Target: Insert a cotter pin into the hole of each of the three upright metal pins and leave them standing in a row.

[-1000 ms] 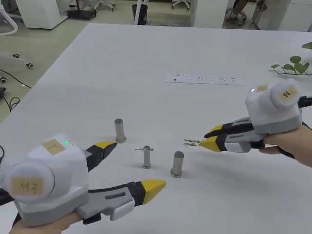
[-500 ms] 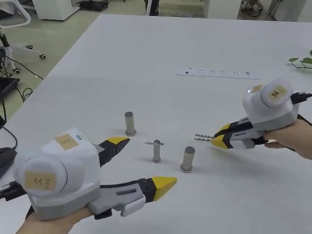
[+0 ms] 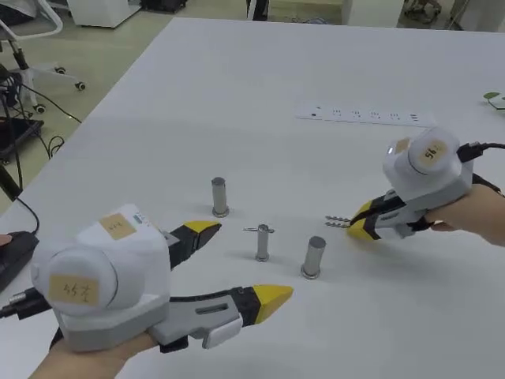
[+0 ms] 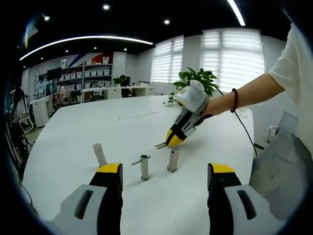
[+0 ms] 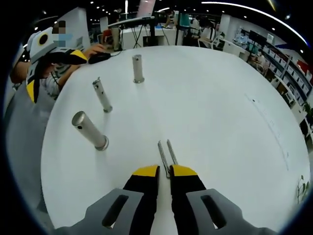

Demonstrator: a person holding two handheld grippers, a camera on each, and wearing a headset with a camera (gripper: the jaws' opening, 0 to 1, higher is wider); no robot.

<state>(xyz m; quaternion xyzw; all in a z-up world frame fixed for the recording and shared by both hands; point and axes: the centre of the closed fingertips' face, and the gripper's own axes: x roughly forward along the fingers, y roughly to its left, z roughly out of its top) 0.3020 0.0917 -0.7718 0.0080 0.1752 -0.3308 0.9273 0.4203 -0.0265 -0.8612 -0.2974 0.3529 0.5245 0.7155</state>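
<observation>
Right gripper pinches the cotter, light and likely springy, best held near its head; left gripper gapes beside the middle pin.

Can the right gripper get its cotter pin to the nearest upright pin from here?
Probably yes. Only bare table lies between the right gripper, its cotter pin and the nearest pin; the left gripper sits open, off to the other side.

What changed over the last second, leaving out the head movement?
Hardly anything. The right tongs, still shut on a cotter pin, tilted slightly steeper, tips staying beside the right-hand metal pin. The left tongs stayed open and empty. The middle pin kept its inserted cotter pin, and the left pin stayed bare.
</observation>
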